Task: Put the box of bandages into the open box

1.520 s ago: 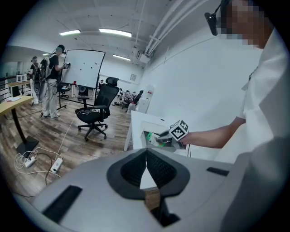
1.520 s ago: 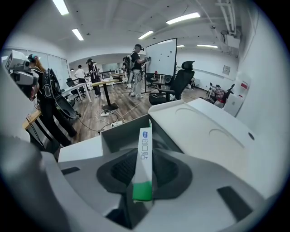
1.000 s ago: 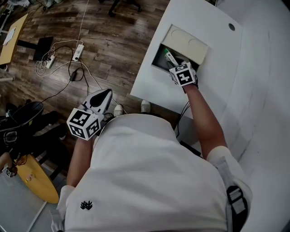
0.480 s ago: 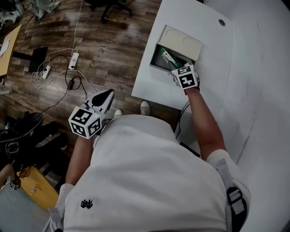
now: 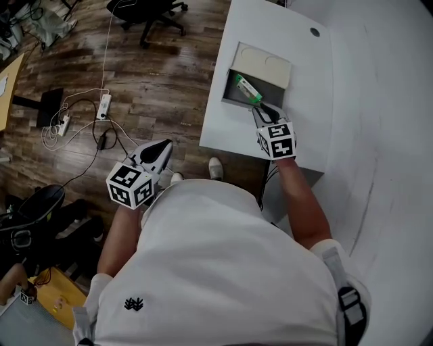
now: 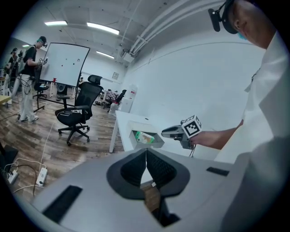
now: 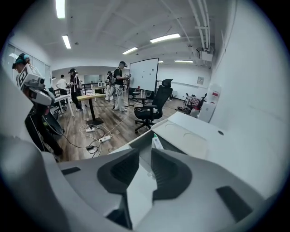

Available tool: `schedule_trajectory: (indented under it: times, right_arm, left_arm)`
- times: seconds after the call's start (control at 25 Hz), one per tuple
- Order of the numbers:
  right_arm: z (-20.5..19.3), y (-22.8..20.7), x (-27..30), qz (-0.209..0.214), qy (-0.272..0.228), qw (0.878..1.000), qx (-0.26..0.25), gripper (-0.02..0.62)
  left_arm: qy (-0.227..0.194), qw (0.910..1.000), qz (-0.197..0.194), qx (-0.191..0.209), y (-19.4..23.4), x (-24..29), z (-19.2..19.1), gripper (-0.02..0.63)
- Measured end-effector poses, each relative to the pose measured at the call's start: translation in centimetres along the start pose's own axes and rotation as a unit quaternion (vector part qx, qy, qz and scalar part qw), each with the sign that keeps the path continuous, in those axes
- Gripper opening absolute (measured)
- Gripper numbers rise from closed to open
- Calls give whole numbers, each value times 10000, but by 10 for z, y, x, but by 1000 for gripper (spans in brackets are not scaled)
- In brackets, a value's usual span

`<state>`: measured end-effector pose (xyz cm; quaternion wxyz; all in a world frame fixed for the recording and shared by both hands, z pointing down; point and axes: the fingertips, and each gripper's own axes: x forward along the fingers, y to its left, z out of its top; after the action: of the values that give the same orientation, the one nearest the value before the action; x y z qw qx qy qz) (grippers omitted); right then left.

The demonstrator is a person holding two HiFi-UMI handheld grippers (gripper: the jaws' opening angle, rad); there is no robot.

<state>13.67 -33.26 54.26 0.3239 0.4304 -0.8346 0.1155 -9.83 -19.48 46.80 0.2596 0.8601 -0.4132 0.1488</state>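
Note:
The green and white box of bandages [image 5: 246,88] lies inside the open grey box [image 5: 232,99] on the white table, with the cream lid [image 5: 262,64] folded back behind it. My right gripper [image 5: 266,112] hovers just outside the open box's near edge, apart from the bandage box. Its jaws are closing with nothing between them, and a gap still shows in the right gripper view [image 7: 145,155]. There the bandage box [image 7: 157,143] sits ahead in the open box. My left gripper [image 5: 160,150] hangs over the floor left of the table, its jaws shut and empty [image 6: 146,155].
The white table [image 5: 298,81] has a cable hole [image 5: 315,32] at its far end. Power strips and cables [image 5: 101,108] lie on the wooden floor to the left. A black office chair [image 5: 152,13] stands beyond them. Several people stand by a whiteboard [image 7: 144,74].
My right gripper has drawn back out of the open box toward the table's near edge, leaving the bandage box inside. The left gripper has hardly moved.

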Motion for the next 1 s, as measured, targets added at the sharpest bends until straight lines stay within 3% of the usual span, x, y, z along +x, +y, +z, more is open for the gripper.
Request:
schedule_trajectory:
  times: [0.2,0.68,1.0]
  right_arm:
    - [-13,38,-32,100,-60,9992,395,25]
    - [-25,153,-81,486,-203,9966,635,11]
    - [-29,186,-102,287,-410,9956,787,9]
  left_arm:
    - [3,9996,-273,103,-7,-4,-4,8]
    - [186,9976,-538,387,4,-48,-26,8]
    - [243,9948,-822,551,1,-61,-49,8]
